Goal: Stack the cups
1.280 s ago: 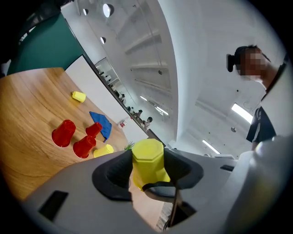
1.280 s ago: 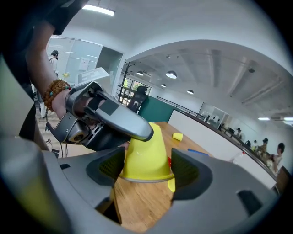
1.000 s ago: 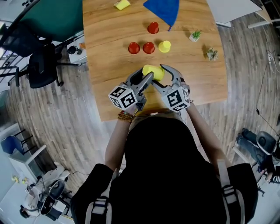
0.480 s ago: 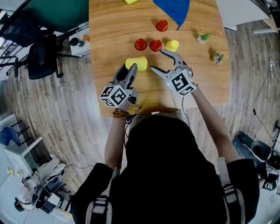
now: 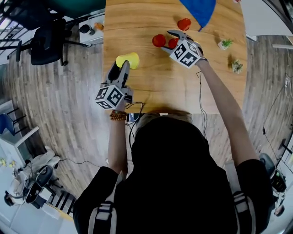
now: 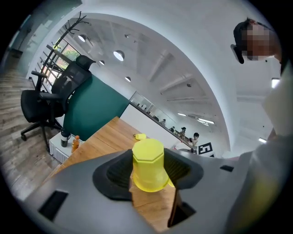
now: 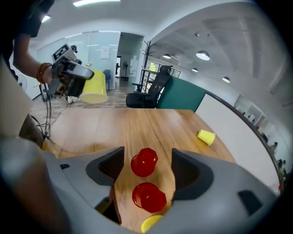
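Observation:
A yellow cup (image 5: 128, 60) lies on its side between the jaws of my left gripper (image 5: 123, 67), above the left part of the wooden table (image 5: 151, 87). In the left gripper view the jaws of my left gripper (image 6: 149, 170) press on both sides of the yellow cup (image 6: 148, 164). My right gripper (image 5: 174, 38) stands open over two upside-down red cups (image 5: 159, 40), far from the left one. In the right gripper view both red cups (image 7: 144, 162) (image 7: 149, 197) show between the spread jaws of my right gripper (image 7: 145, 168), untouched, with a small yellow cup (image 7: 151, 224) below them. A third red cup (image 5: 184, 23) stands farther back.
A blue cloth (image 5: 199, 9) lies at the table's far edge, and another yellow cup (image 7: 206, 136) lies on its side beyond it. Two small potted plants (image 5: 225, 44) (image 5: 236, 66) stand at the right. A black office chair (image 5: 46, 41) stands left of the table.
The two grippers were together at the yellow cup. Now the left one has carried the cup off to the left, and the right one has swung away to the far red cups.

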`<action>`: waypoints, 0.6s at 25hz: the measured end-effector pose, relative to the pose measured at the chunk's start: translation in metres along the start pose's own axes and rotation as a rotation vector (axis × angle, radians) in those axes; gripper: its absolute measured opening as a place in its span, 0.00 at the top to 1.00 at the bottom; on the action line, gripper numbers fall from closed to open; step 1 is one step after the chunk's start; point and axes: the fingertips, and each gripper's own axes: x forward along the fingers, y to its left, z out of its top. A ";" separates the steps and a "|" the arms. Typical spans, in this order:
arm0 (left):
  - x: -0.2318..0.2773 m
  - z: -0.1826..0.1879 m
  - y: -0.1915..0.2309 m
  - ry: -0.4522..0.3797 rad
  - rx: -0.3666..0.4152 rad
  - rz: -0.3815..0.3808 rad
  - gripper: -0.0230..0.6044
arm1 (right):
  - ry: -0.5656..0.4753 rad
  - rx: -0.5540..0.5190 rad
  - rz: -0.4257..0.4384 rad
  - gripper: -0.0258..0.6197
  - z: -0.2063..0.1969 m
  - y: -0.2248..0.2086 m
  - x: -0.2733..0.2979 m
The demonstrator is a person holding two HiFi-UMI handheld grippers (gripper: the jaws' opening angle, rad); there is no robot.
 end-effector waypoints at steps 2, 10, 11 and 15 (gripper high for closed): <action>0.000 0.001 0.001 -0.003 0.003 0.002 0.59 | 0.042 -0.018 -0.001 0.43 -0.005 -0.004 0.021; -0.003 0.004 -0.009 -0.004 0.012 -0.025 0.59 | 0.149 -0.028 0.002 0.54 -0.026 0.004 0.057; -0.002 0.003 -0.009 0.001 0.009 -0.027 0.59 | 0.148 -0.031 -0.005 0.62 -0.026 0.005 0.057; 0.001 0.000 -0.010 0.013 0.010 -0.037 0.59 | 0.129 -0.062 0.002 0.63 -0.025 0.018 0.051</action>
